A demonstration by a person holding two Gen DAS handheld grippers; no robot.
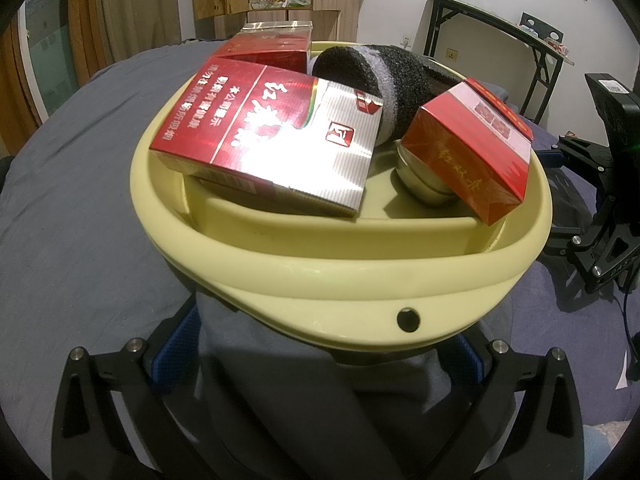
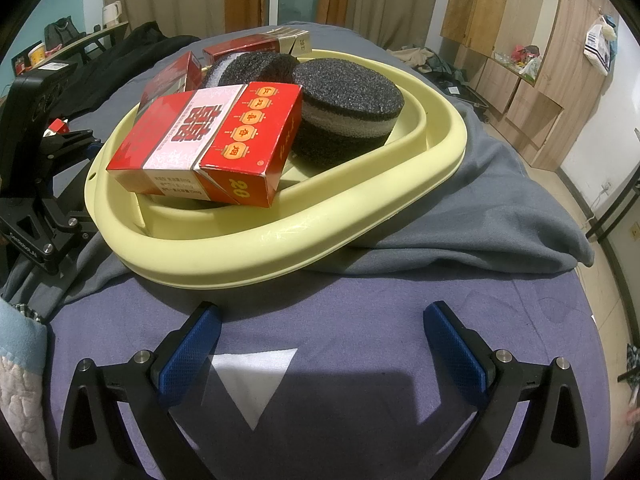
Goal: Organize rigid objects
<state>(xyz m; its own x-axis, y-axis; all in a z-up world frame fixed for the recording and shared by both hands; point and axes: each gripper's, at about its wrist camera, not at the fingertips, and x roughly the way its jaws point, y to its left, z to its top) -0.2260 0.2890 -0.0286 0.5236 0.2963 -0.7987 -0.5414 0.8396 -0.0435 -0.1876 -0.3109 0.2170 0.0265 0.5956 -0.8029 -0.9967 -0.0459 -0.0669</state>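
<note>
Cardboard cigarette box [image 2: 208, 144], red: light, crushable; take by long sides. Right hand-held gripper [image 2: 322, 344] agape, empty; left hand-held gripper [image 1: 320, 354] spread under basin [image 1: 320, 268].

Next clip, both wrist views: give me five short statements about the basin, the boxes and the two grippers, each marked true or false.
1. The yellow basin sits on grey cloth. True.
2. The right gripper holds a red box. False: it is open and empty.
3. A metal tin lies partly under a red box. True.
4. The basin is empty. False: it holds boxes and dark foam pieces.
5. The left gripper is far from the basin. False: the rim is right at it.
</note>
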